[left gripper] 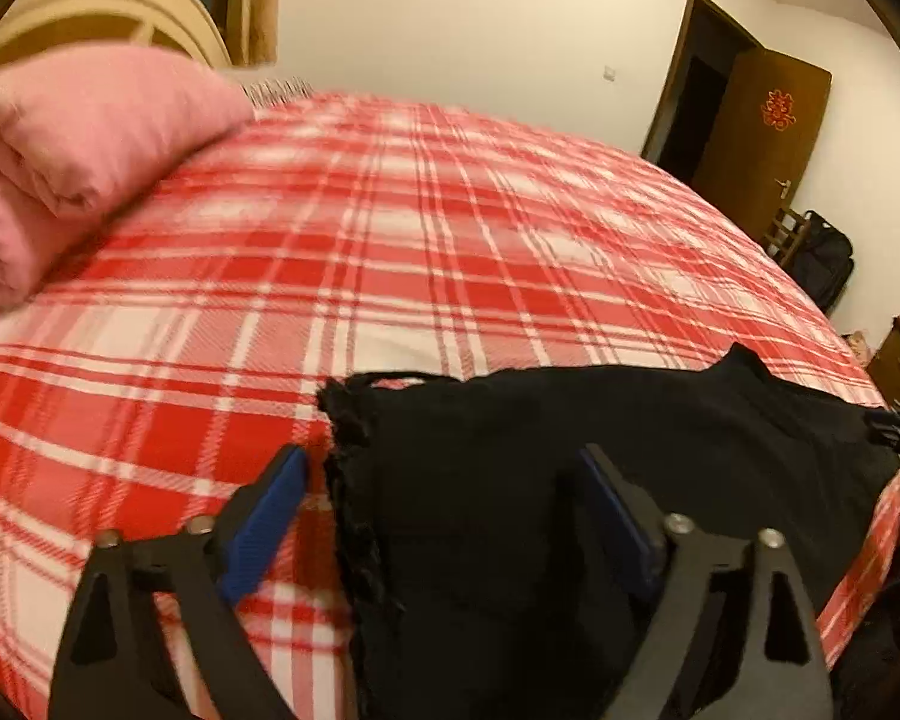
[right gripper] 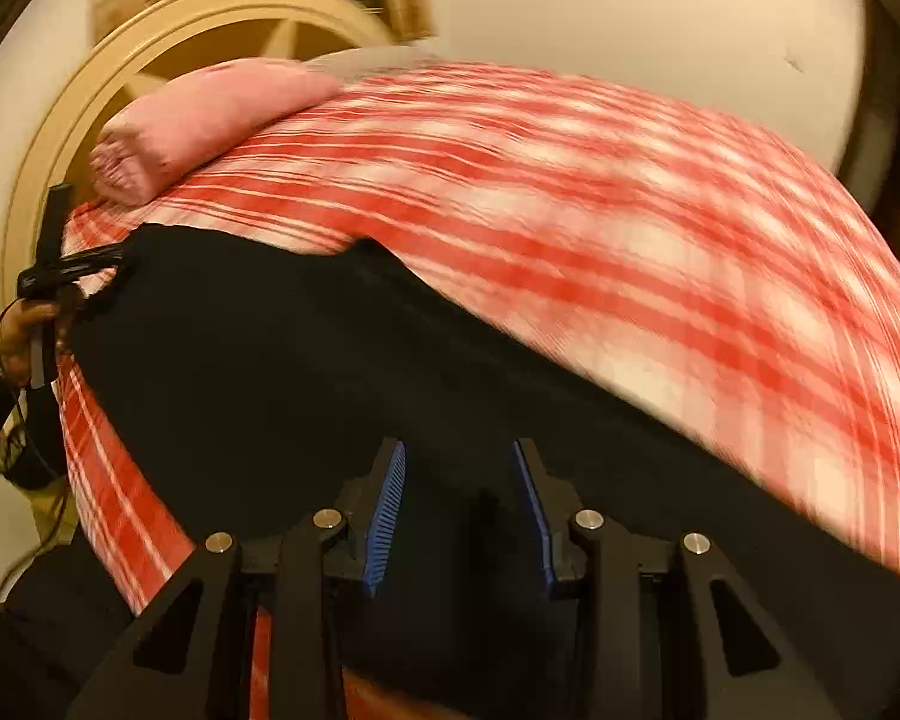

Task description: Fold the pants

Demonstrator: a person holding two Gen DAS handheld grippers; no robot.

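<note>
Two tongs, left tongs (left gripper: pixel 444 480) and right tongs (right gripper: pixel 459 468), are hanging apart over the black pants (left gripper: pixel 570 480), at six o'clock on the bed (left gripper: pixel 390 240), getting ready to grab.

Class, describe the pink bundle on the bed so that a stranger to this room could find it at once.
Start at the bed with the red-and-white plaid sheet. At its head end, by the cream round headboard, lies a folded pink quilt. It is the only plain pink, thickly stacked thing; the black pants lie flat near the grippers.
</note>
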